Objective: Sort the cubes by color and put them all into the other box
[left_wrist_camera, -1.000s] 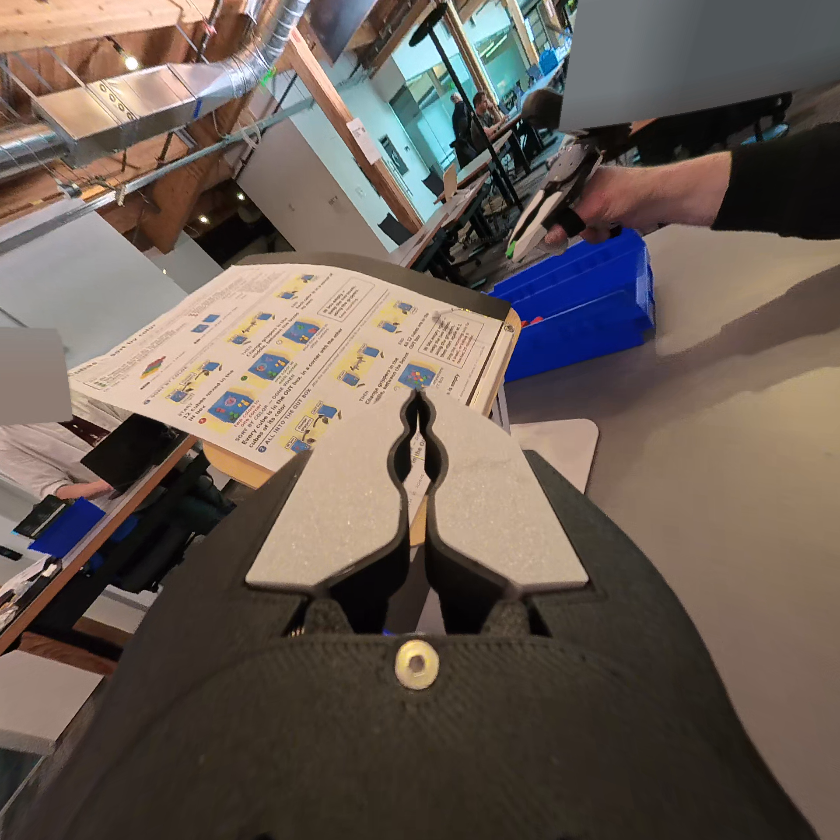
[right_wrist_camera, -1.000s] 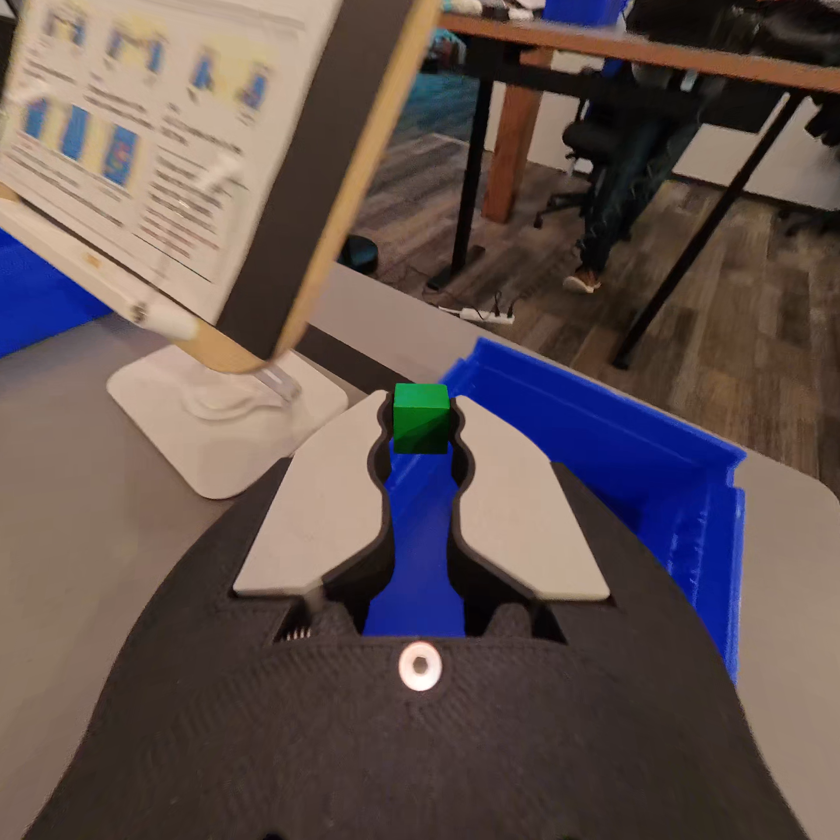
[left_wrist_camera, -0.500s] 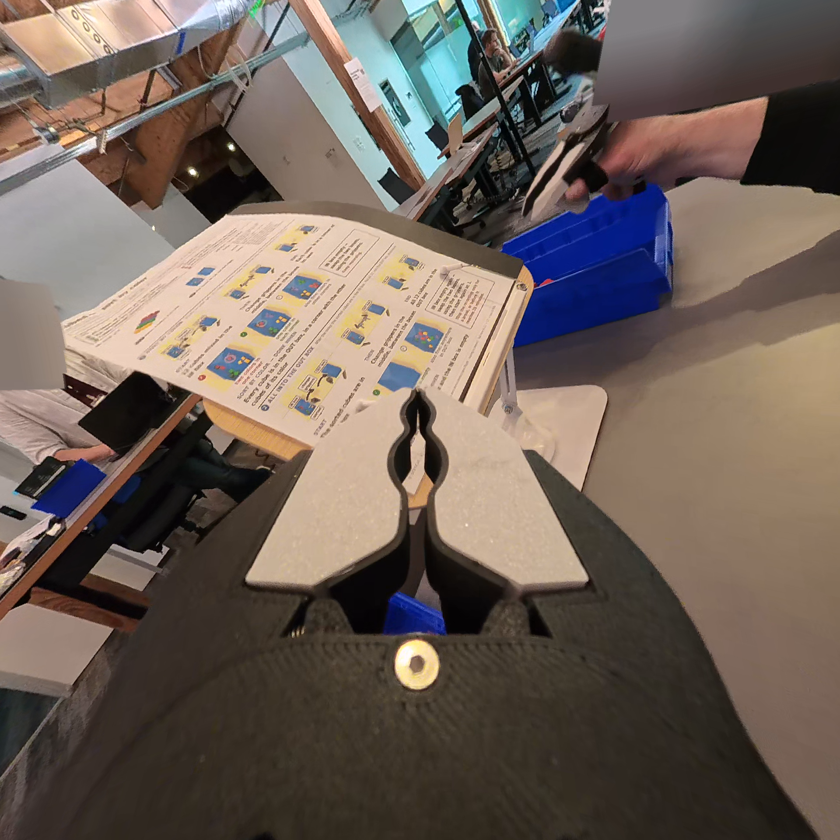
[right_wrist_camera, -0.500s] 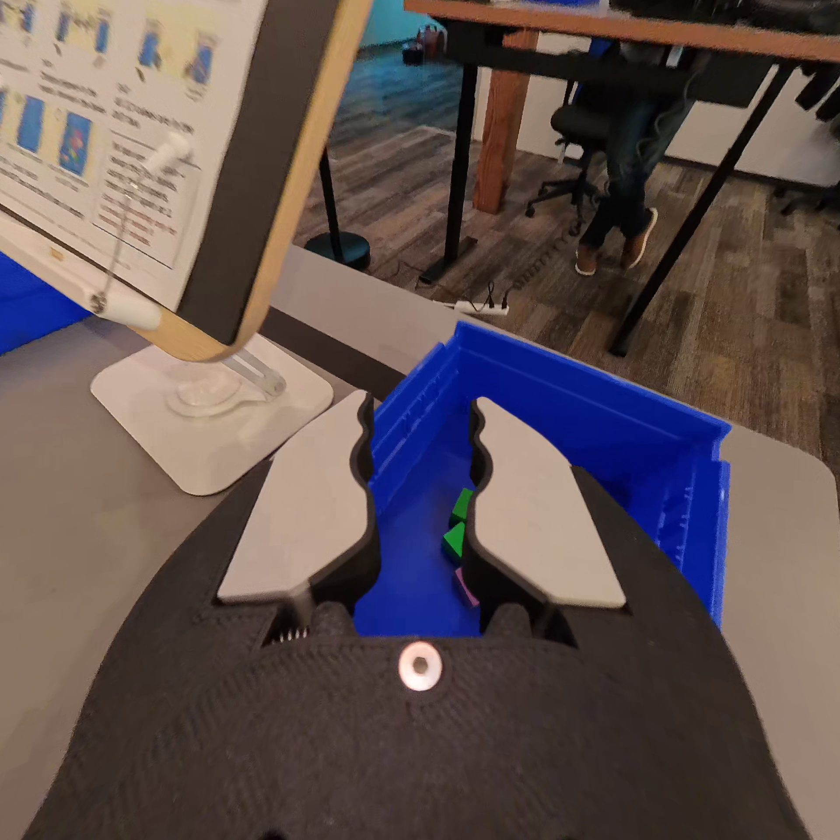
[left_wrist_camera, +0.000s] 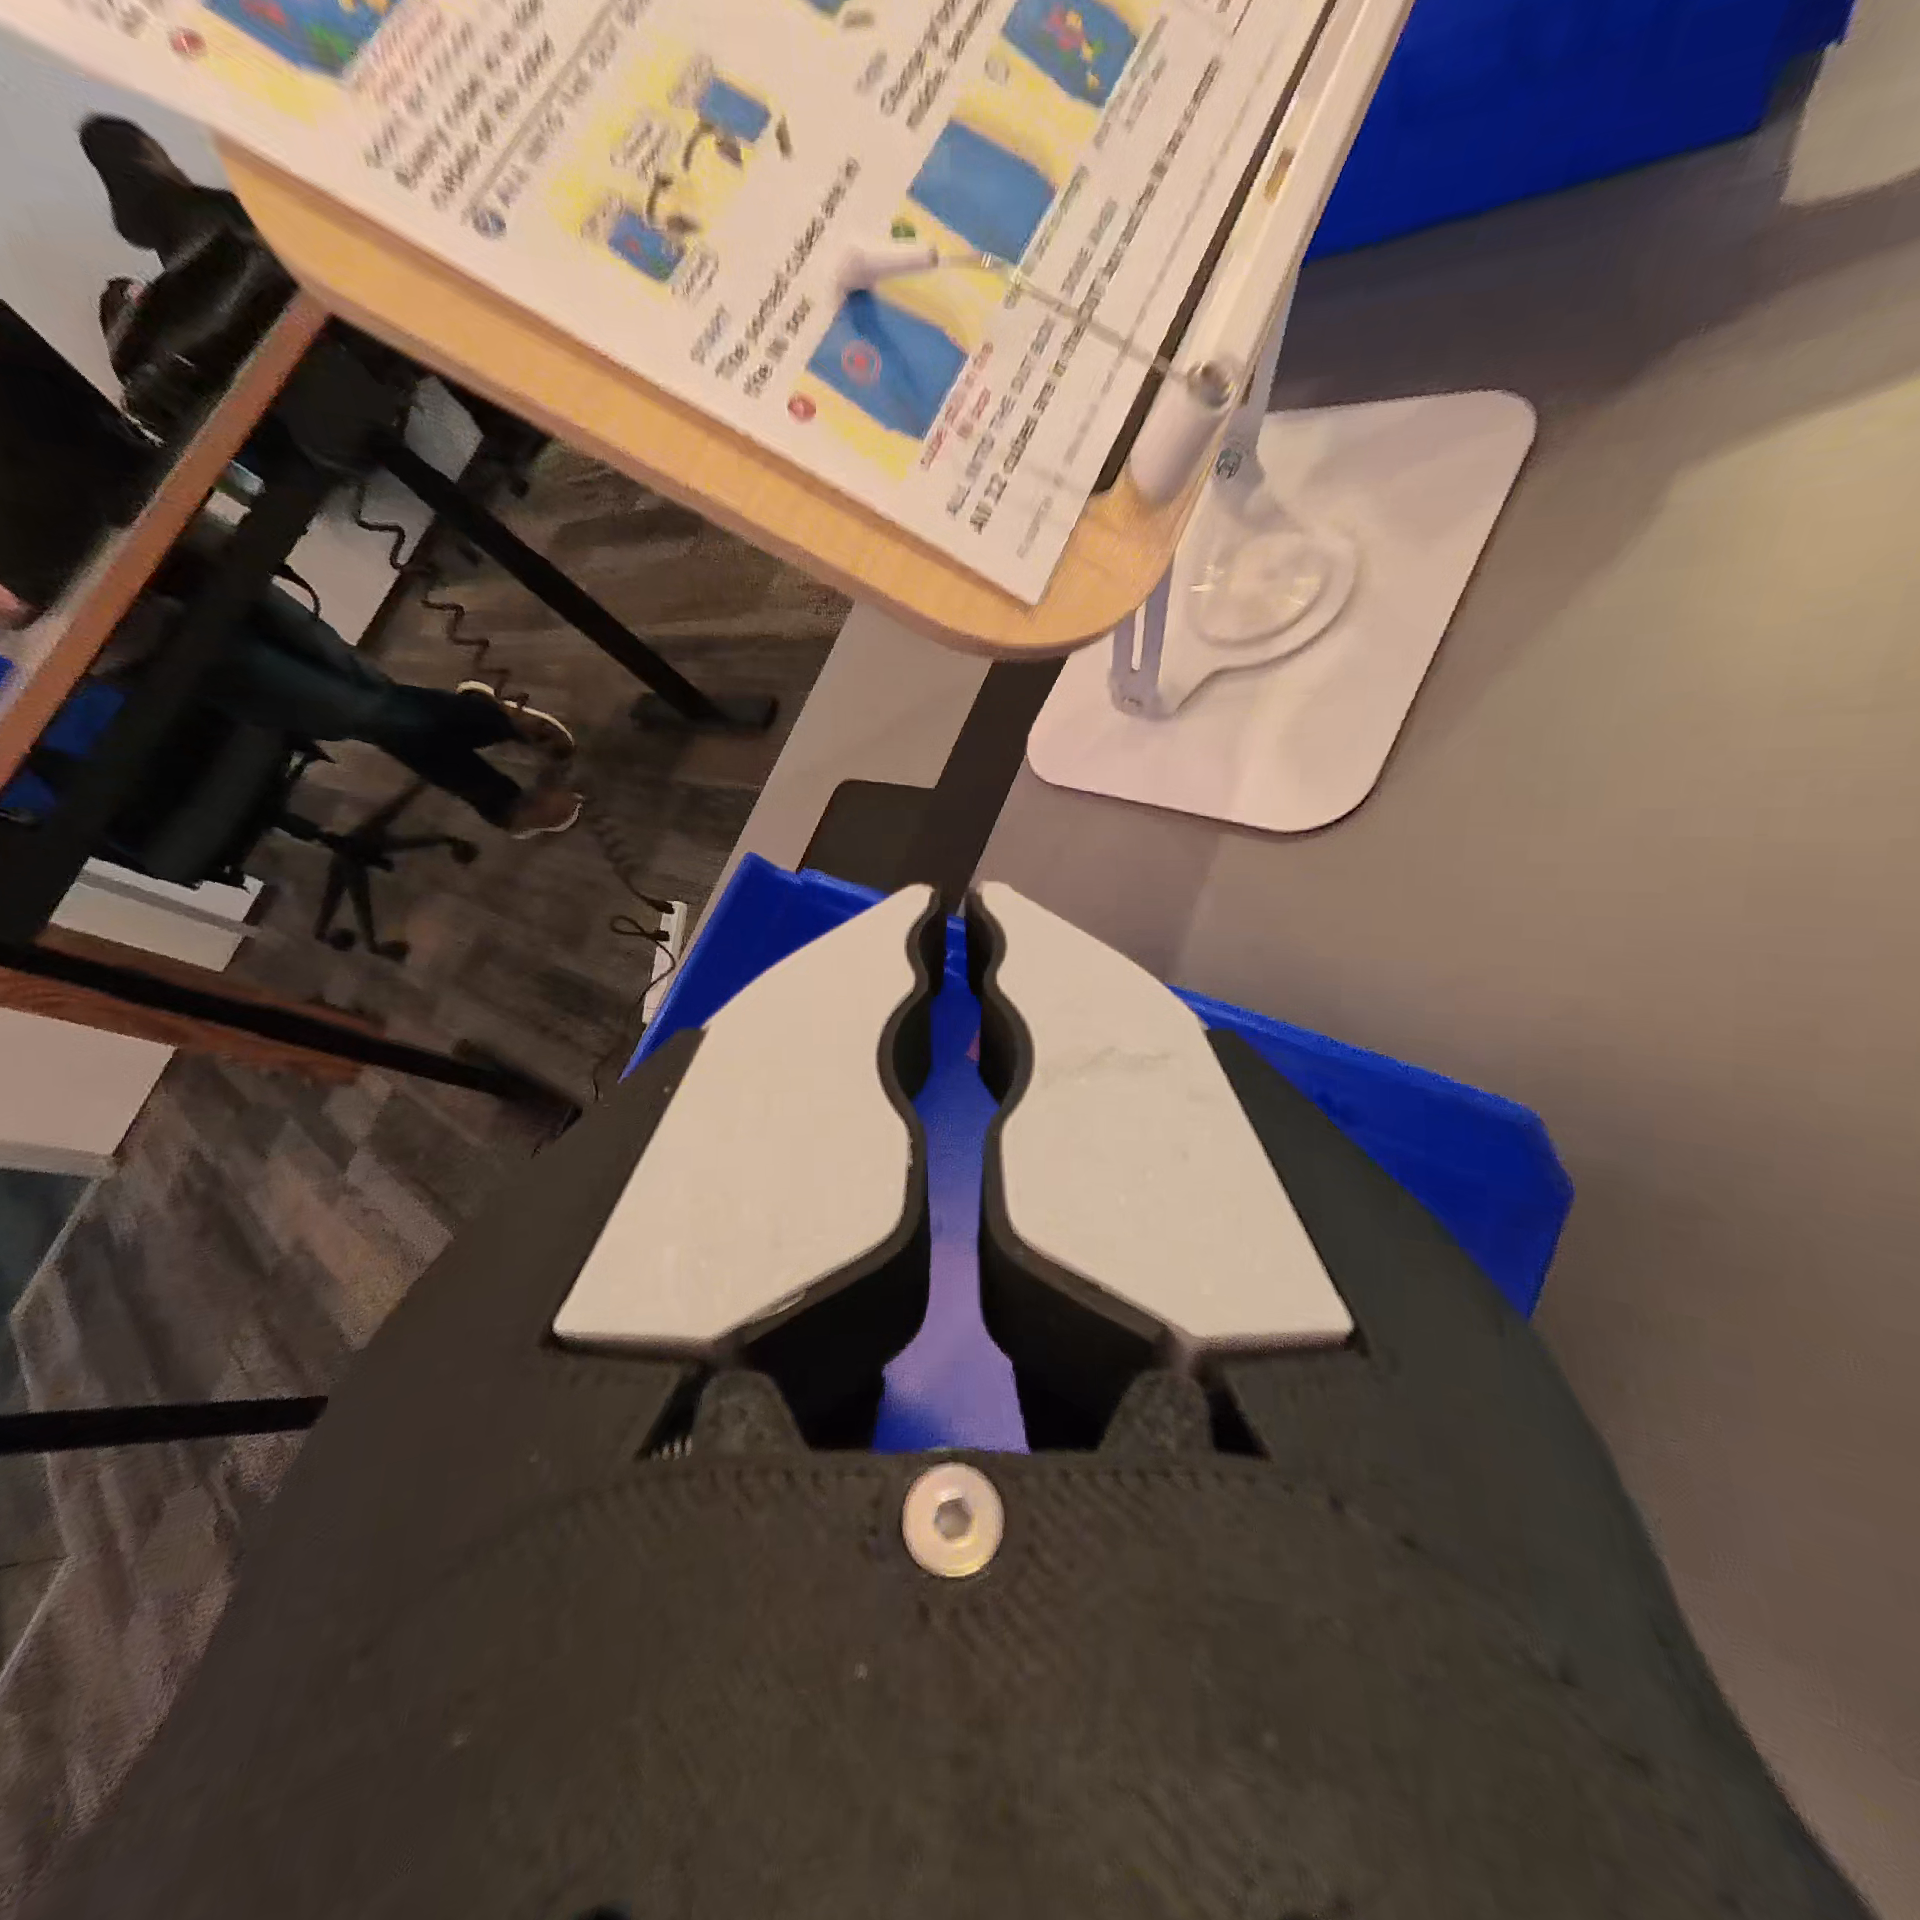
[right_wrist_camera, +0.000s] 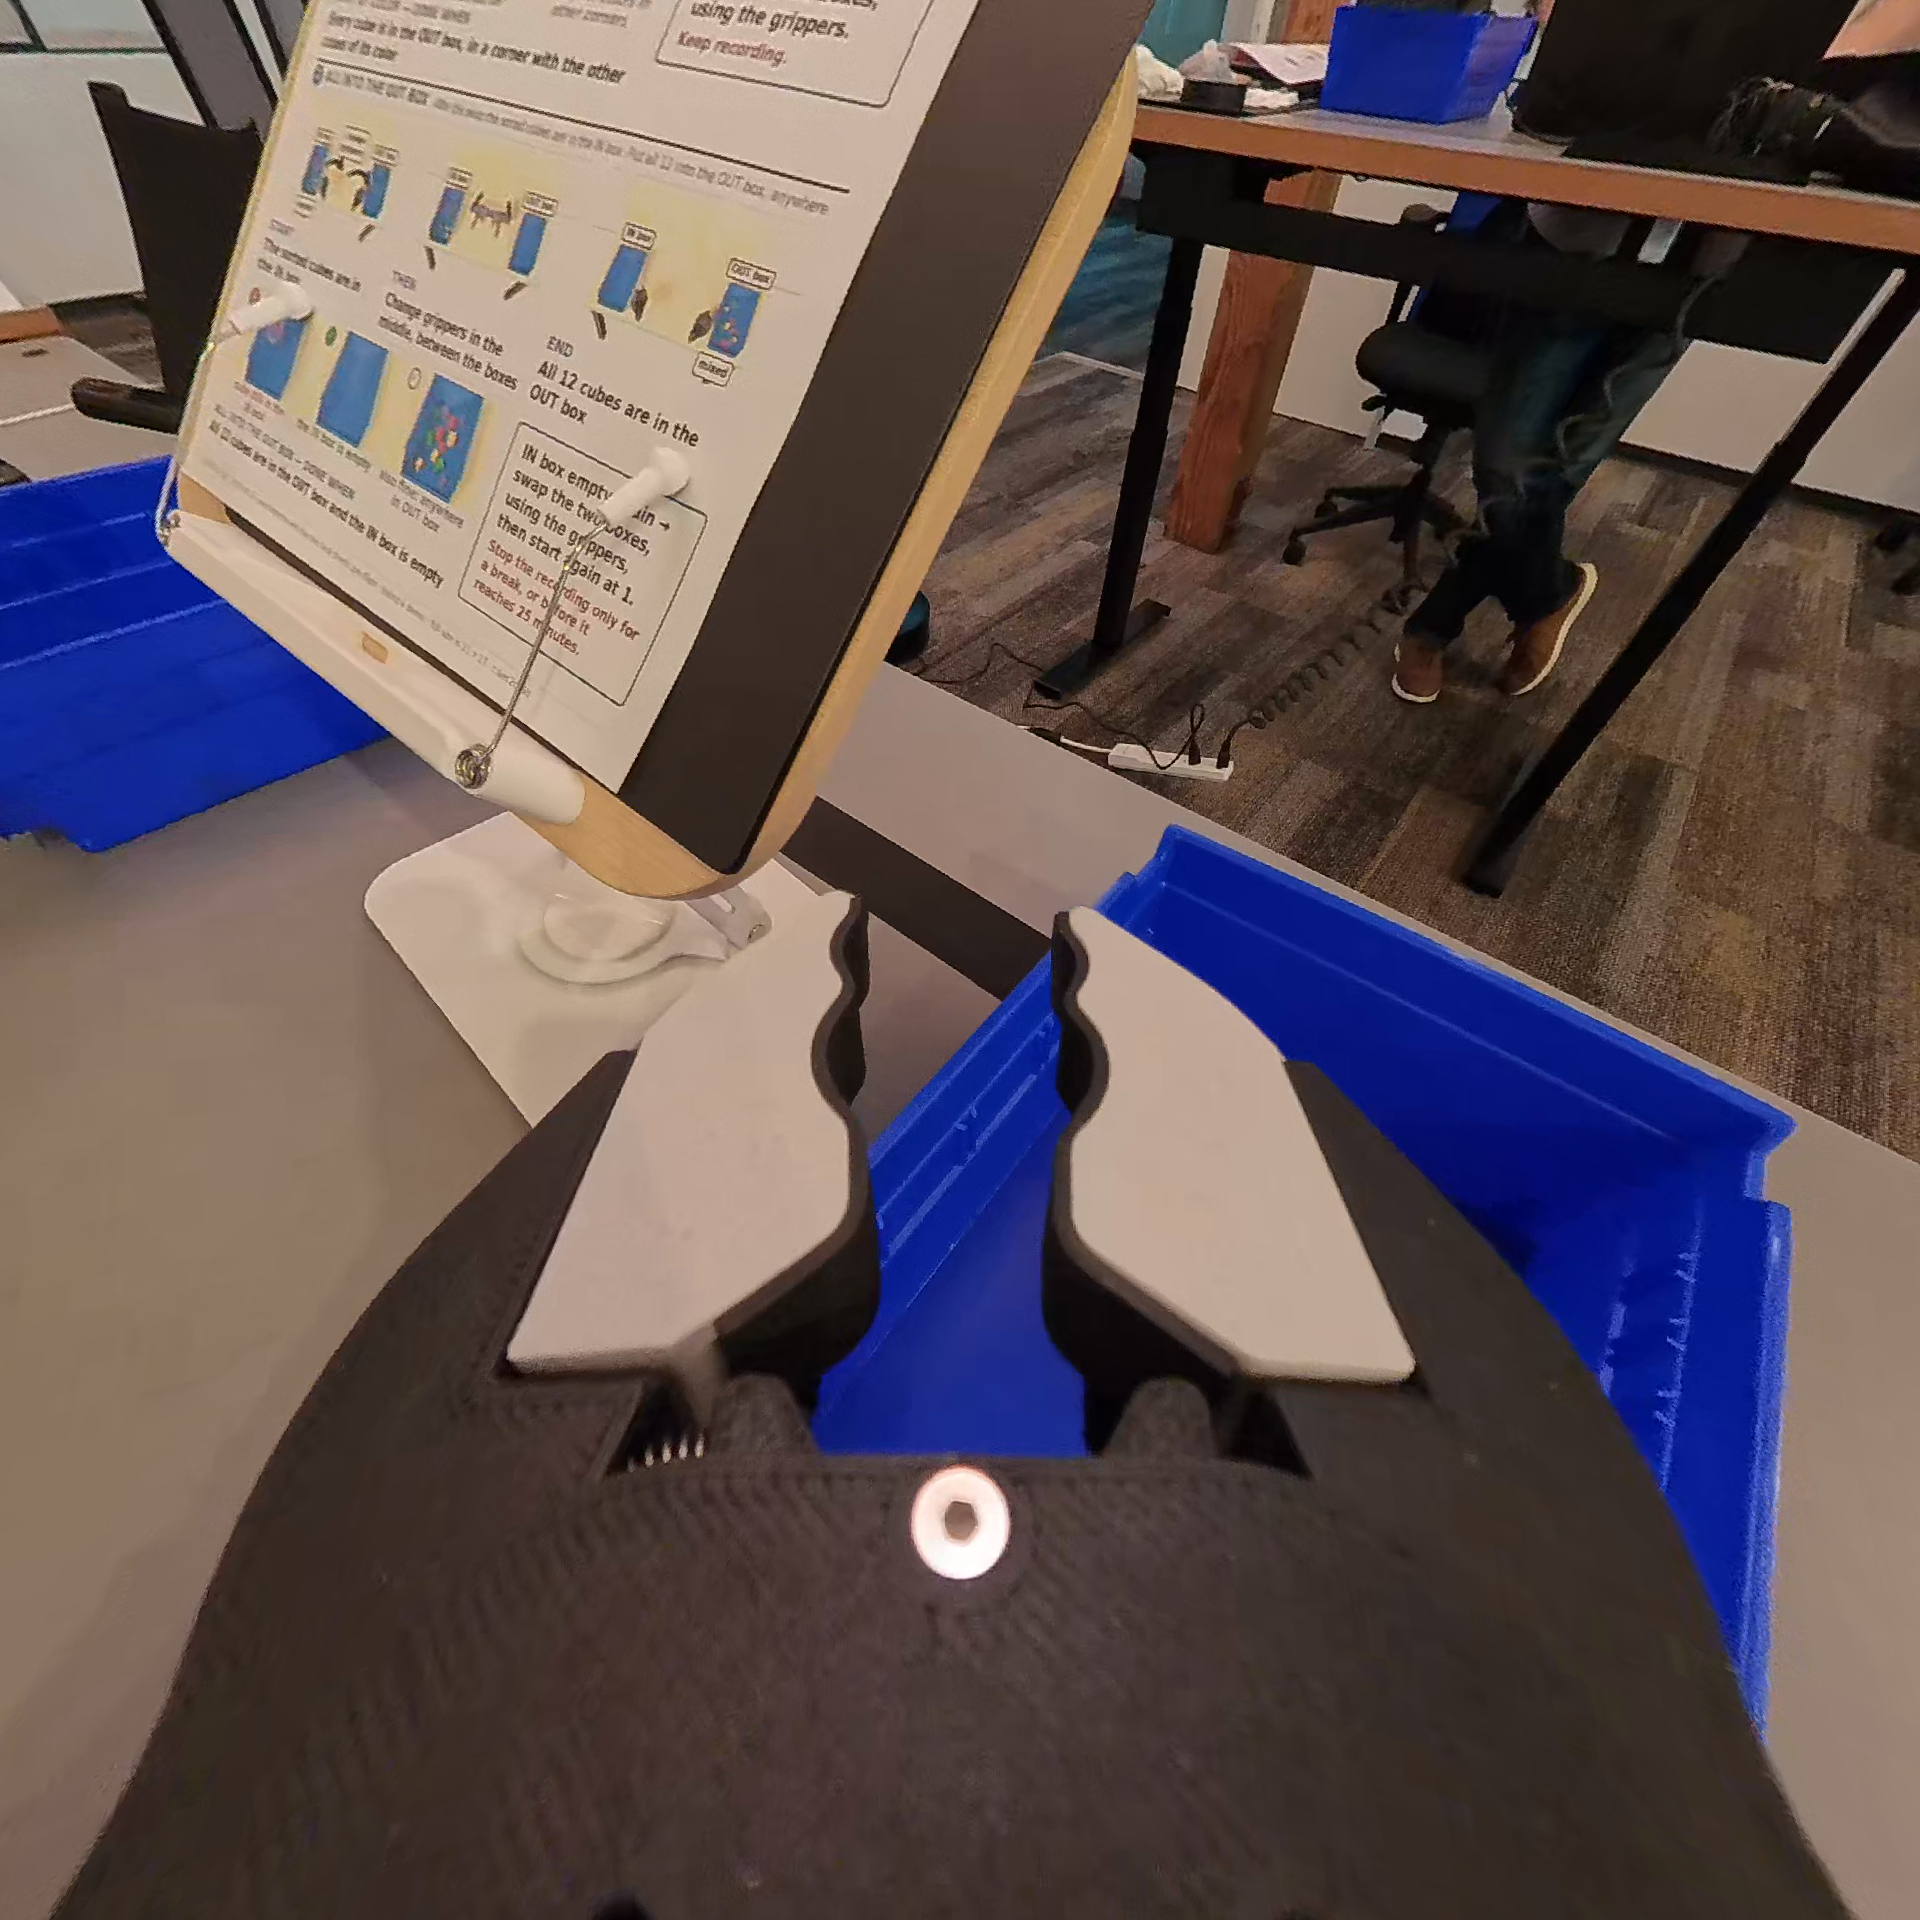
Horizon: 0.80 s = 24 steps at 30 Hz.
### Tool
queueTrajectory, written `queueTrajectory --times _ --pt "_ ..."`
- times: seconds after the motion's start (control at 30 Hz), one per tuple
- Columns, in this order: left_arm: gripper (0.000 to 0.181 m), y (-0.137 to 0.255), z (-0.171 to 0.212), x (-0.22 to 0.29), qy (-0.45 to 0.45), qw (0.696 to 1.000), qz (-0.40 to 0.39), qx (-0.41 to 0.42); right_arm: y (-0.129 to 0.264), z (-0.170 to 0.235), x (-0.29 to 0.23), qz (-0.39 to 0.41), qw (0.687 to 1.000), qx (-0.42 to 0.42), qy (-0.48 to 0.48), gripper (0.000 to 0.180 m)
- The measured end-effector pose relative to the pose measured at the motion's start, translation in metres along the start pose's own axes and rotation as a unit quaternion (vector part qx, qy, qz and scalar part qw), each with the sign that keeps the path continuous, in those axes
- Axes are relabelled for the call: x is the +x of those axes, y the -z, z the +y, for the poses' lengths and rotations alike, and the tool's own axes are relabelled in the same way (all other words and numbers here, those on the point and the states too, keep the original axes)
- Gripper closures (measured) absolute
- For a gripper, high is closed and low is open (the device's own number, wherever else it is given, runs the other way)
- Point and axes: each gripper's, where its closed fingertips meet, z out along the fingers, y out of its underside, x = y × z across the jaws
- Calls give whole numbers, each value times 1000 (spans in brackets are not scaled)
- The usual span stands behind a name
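Note:
My right gripper [right_wrist_camera: 954,930] is open and empty, above the near left side of a blue box [right_wrist_camera: 1455,1060] on the grey table. No cubes show in the part of that box I can see; my gripper body hides most of its floor. My left gripper [left_wrist_camera: 954,909] is shut with nothing visible between its tips. It points down over another blue box [left_wrist_camera: 1403,1132] at the table's edge. A small pink patch [left_wrist_camera: 975,1047] shows between the fingers on that box's floor; I cannot tell what it is.
A wooden instruction board [right_wrist_camera: 623,364] on a white stand [right_wrist_camera: 468,914] rises between the two boxes; it also shows in the left wrist view [left_wrist_camera: 831,260]. The far box shows at left [right_wrist_camera: 94,644] and at top right [left_wrist_camera: 1558,114]. The table edge drops to floor, desks and chairs. About 50 centimetres separates my left fingertips from my right.
My right gripper opened and dropped the green cube into its box, then drew back to the box's left side. My left gripper tilted down from the board until its own blue box came into view.

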Motion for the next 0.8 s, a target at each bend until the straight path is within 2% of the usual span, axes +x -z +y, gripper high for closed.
queueTrajectory --times 0.2,0.27,0.43,0.5,0.8 --pt "170 -21 32 8 -3 998 50 -34 -3 -4 -9 -16 1000 4 0 147" --pt "165 -27 45 20 -1 994 94 -61 -5 -3 -12 -20 1000 2 1 148" --pt "153 -35 77 52 -16 972 197 -129 -14 1 -23 -35 999 -9 5 148" --pt "148 -39 93 60 -30 961 216 -168 -18 3 -28 -42 999 -14 7 148" --pt "142 -64 131 92 -44 927 286 -239 -26 5 -40 -59 998 -22 15 149"
